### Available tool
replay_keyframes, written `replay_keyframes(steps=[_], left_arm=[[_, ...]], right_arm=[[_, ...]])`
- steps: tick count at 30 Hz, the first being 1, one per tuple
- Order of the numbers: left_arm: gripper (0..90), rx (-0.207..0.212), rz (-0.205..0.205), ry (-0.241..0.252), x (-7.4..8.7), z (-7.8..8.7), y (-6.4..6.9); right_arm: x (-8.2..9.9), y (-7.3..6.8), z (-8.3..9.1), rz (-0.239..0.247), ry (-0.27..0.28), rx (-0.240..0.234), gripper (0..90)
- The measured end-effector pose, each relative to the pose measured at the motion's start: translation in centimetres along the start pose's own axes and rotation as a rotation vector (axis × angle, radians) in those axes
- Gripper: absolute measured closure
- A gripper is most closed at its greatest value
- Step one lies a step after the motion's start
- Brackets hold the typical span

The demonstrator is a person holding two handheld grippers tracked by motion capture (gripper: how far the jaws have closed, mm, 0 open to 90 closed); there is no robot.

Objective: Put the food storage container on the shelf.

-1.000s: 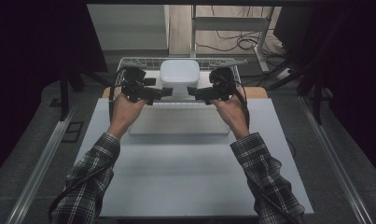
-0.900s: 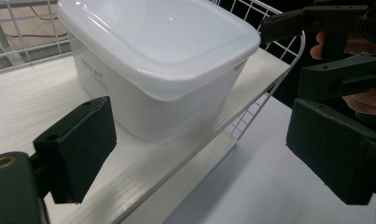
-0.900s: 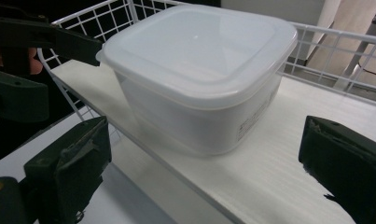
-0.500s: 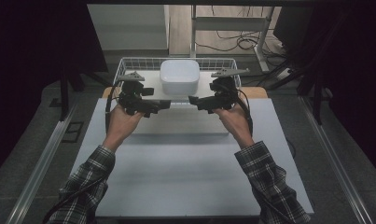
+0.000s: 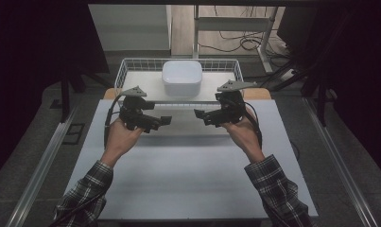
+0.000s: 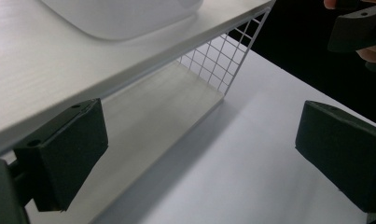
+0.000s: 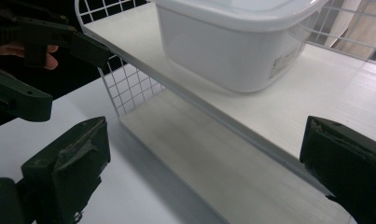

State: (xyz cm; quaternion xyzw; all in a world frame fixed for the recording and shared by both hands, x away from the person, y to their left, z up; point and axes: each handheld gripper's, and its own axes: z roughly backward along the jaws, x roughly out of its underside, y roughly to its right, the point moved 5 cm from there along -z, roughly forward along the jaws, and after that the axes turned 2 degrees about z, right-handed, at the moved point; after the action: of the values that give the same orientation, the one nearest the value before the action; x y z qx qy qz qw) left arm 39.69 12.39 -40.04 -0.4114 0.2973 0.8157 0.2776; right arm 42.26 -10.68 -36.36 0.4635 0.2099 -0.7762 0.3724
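Scene: a person stands at a white desk (image 5: 188,184) and holds tongs in each hand; both forearms wear checked sleeves.
Box: a white box (image 5: 181,78) with a lid stands on the upper board of a wire rack (image 5: 126,68) at the far edge of the desk, about in the middle of the board.
Box in the gripper views: in the right gripper view the box (image 7: 232,42) is seen from the side, upright, with a small label on one wall; in the left gripper view only its bottom part (image 6: 125,16) is seen.
Rack: it has two white boards, one above the other, and wire mesh at the sides (image 6: 223,60).
Left tongs: the left tongs (image 5: 165,121) are in front of the rack, apart from the box, and point toward the middle. The jaws stand wide and have just been opening; nothing is between them.
Right tongs: the right tongs (image 5: 200,115) are also in front of the rack and point toward the left tongs. The jaws stand wide, with nothing between them.
Between the tongs: a gap; they do not touch.
Hands: the left hand (image 5: 122,137) and the right hand (image 5: 242,132) are over the desk, near the rack.
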Motion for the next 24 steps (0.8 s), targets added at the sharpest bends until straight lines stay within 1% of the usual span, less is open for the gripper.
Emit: replay_keyframes(steps=[6,8,12,16,21,24], left_arm=[[0.9,0.006,0.002,-0.011,1.4,-0.4,0.3],[1.3,0.016,0.007,-0.008,1.8,-0.5,0.4],[2.1,0.025,0.005,-0.011,2.6,-0.7,0.7],[2.2,0.029,-0.003,-0.007,3.3,-0.8,0.9],[2.3,0.045,-0.028,-0.007,4.7,-1.1,1.4],[2.3,0.054,-0.032,-0.004,5.6,-1.1,1.7]], right_arm=[[1.2,-0.3,0.4,0.006,-0.006,-0.007,0.9],[1.6,-0.3,0.5,0.003,-0.010,-0.008,0.8],[2.3,-0.3,0.7,-0.002,-0.010,-0.013,0.7],[3.0,-0.5,0.9,-0.007,-0.005,-0.015,0.6],[4.1,-0.9,1.0,-0.010,-0.013,-0.024,0.4],[4.9,-1.2,0.9,-0.001,-0.023,-0.023,0.1]])
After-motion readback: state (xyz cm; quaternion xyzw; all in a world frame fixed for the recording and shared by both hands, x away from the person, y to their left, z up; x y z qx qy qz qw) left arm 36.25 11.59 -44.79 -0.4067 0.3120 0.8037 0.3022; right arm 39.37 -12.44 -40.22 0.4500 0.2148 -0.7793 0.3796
